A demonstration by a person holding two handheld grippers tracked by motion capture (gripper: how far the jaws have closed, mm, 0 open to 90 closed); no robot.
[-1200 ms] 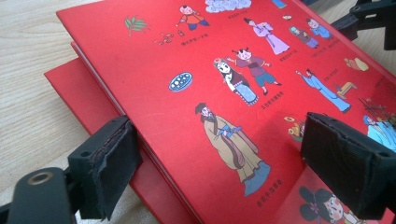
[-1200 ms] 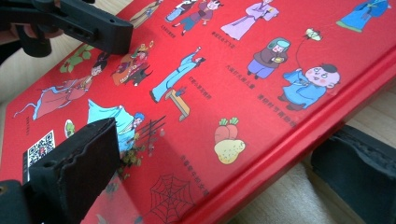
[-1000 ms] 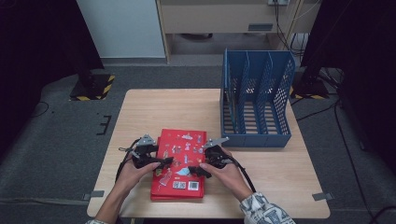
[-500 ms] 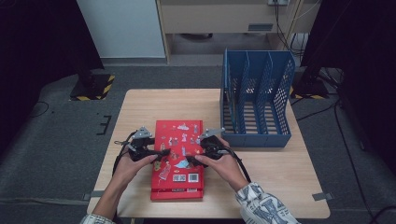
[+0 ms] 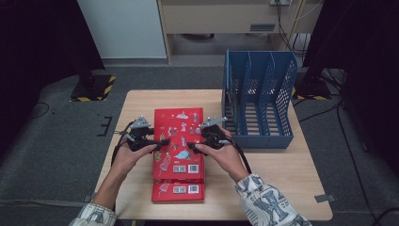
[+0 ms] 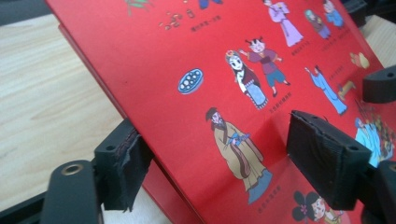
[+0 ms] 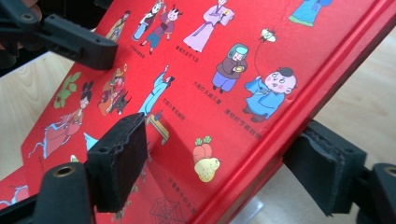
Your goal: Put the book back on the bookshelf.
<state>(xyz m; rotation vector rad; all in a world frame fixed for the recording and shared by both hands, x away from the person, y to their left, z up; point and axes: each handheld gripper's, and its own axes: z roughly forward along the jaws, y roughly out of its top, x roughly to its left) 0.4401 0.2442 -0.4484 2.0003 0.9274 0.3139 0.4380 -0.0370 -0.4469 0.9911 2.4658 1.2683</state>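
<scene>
Books: two red books; the upper red book (image 5: pixel 179 139) is tilted over the lower red book (image 5: pixel 178 190), which lies flat at the table's (image 5: pixel 282 183) near edge.
File rack: one blue file rack (image 5: pixel 259 106), on the table's far right, near the books.
Left gripper (image 5: pixel 157 142): jaws have just been closing, now pinching the upper book's left edge, one pad above, one below.
Right gripper (image 5: pixel 195 145): jaws have just been closing, now pinching the right edge the same way.
</scene>
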